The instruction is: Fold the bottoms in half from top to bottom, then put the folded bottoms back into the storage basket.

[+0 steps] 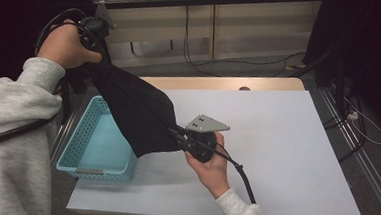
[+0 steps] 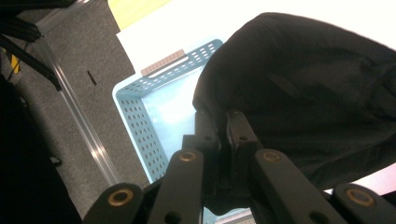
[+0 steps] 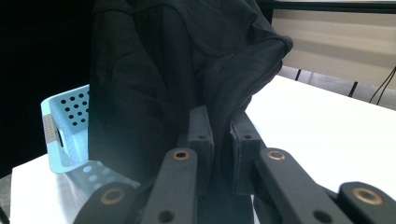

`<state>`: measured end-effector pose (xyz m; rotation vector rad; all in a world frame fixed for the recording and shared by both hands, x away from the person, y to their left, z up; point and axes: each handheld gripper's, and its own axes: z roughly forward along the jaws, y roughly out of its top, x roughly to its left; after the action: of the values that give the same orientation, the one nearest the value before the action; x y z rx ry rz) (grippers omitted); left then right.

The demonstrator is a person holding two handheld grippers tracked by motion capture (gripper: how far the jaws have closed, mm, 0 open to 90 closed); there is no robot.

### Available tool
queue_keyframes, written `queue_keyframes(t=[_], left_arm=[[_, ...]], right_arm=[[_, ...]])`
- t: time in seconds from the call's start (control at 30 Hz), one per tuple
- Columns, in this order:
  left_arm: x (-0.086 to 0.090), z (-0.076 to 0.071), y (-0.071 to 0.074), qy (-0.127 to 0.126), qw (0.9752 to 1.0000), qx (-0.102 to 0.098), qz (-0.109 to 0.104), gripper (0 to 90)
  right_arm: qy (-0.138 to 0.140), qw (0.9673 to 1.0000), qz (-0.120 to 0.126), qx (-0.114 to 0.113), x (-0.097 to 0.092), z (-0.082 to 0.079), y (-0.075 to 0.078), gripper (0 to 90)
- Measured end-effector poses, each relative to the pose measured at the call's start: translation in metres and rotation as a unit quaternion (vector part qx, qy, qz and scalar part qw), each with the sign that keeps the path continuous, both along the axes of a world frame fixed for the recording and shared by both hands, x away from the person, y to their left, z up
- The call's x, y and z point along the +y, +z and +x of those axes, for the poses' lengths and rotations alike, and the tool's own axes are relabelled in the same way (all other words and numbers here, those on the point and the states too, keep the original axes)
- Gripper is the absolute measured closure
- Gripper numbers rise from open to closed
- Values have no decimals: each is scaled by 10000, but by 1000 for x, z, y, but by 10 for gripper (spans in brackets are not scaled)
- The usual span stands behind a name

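Observation:
A black cloth garment [image 1: 138, 112] hangs stretched between my two grippers above the left side of the table. My left gripper [image 1: 98, 49] is raised high at the upper left and is shut on the garment's upper edge. In the left gripper view the cloth [image 2: 303, 93] is pinched between the jaws of that gripper [image 2: 222, 126], over the basket. My right gripper [image 1: 179, 134] sits lower, near the table's middle, shut on the garment's lower edge. In the right gripper view, black fabric [image 3: 187, 60] rises from between the jaws of the right gripper [image 3: 220, 128].
A light blue perforated basket [image 1: 83, 153] stands at the table's left edge, partly under the hanging cloth, also seen as the basket [image 2: 140, 121] and the basket [image 3: 65, 121]. The white table top [image 1: 286, 148] stretches to the right. Cables lie on the floor behind.

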<state>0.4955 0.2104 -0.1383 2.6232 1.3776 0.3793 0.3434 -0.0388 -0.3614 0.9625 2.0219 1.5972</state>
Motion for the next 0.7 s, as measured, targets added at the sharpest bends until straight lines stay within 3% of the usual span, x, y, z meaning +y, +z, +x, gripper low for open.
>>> queue_keyframes(t=[0.7], left_arm=[[9,-4,5,87,10000,-24,43,853]], right_arm=[[155,9999,-18,2,14,0,0,813]])
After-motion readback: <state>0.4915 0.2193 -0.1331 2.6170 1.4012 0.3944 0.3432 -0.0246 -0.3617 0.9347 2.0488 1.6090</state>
